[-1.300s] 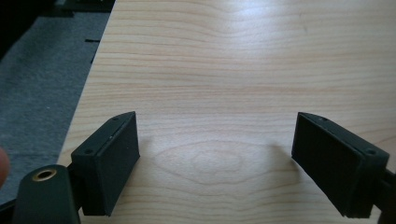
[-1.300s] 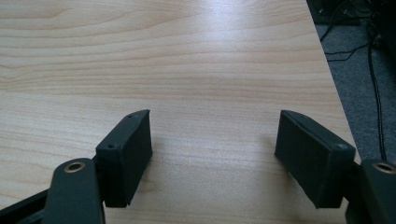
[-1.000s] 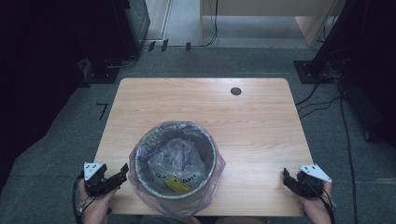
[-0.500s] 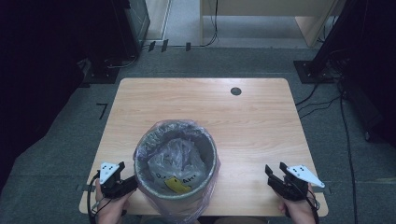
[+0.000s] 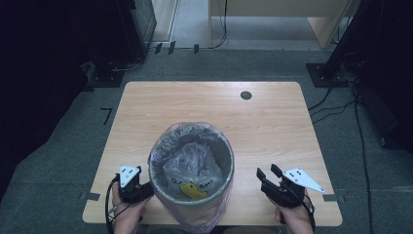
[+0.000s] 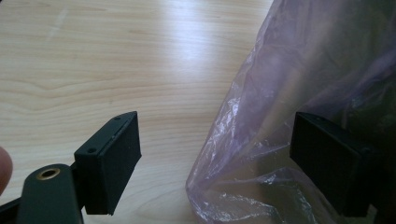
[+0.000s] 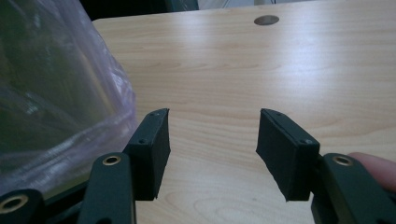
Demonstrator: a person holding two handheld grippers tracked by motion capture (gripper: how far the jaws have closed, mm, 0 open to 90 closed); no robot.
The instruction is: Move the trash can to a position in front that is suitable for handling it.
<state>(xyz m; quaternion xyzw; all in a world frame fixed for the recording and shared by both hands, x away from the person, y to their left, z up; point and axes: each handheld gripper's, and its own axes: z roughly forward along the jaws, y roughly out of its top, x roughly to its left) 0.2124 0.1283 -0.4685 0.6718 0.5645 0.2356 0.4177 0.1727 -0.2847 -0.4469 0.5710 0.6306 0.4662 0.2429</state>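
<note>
A wooden table (image 5: 209,105) seen from above holds a round grey waste bin (image 5: 191,171) lined with a thin, translucent purplish plastic bag (image 5: 168,146), whose edge is folded over the rim and hangs down the outside. The bin stands between the two hand-held grippers, near the table's front edge. Inside the bag lie crumpled clear plastic and a yellow scrap (image 5: 193,190). The left gripper (image 5: 144,191) sits right against the bin's outer wall. In the left gripper view its jaws stand wide apart, with the loose skirt of the bag (image 6: 261,140) bulging into the gap between them; one pad is over bare wood, the other lies behind the film, and neither pad presses on the bag. The right gripper (image 5: 268,175) is held a short way clear of the bin's other side, pointing ahead across the table. Its jaws have just been closing and now stand partly open, with nothing but bare tabletop between them; the bag hangs just beside its left jaw. A small round grommet hole (image 5: 246,95) lies well ahead of the right gripper, near the table's far edge.
</note>
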